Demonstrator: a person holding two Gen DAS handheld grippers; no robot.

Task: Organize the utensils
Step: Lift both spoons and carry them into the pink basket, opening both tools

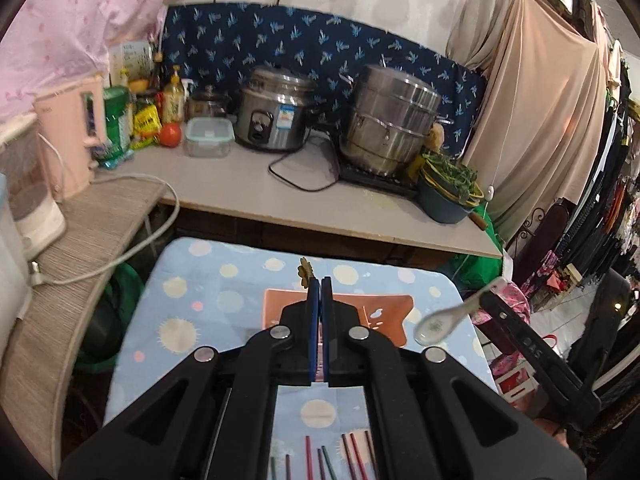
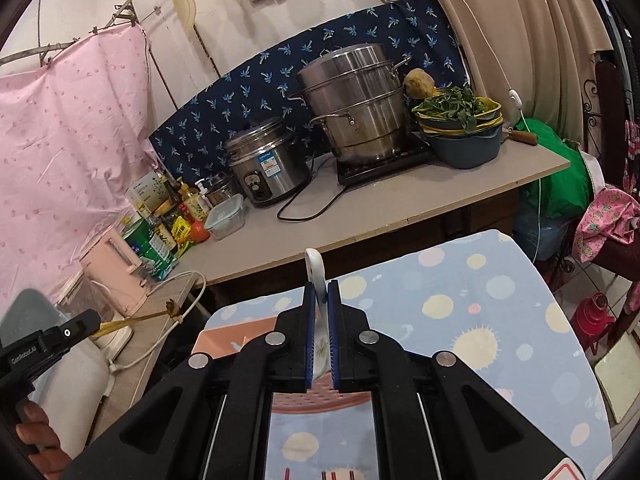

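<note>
My left gripper (image 1: 320, 284) is shut on a gold utensil with a flower-shaped end (image 1: 305, 270); from the right wrist view it shows as a thin gold stick (image 2: 136, 320) held in the air at left. My right gripper (image 2: 321, 286) is shut on a white ceramic spoon (image 2: 316, 276), handle end up; in the left wrist view the spoon (image 1: 434, 325) hangs above the table's right side. An orange tray (image 1: 394, 314) lies on the dotted blue tablecloth (image 1: 208, 292) below both grippers. Several red and green chopsticks (image 1: 352, 458) lie at the near edge.
Behind the table runs a grey counter (image 1: 248, 184) with a rice cooker (image 1: 274, 110), a steel steamer pot (image 1: 390, 120), a bowl of greens (image 1: 448, 184), a plastic box (image 1: 209, 136), bottles and a pink kettle (image 1: 72, 140). Clothes hang at right.
</note>
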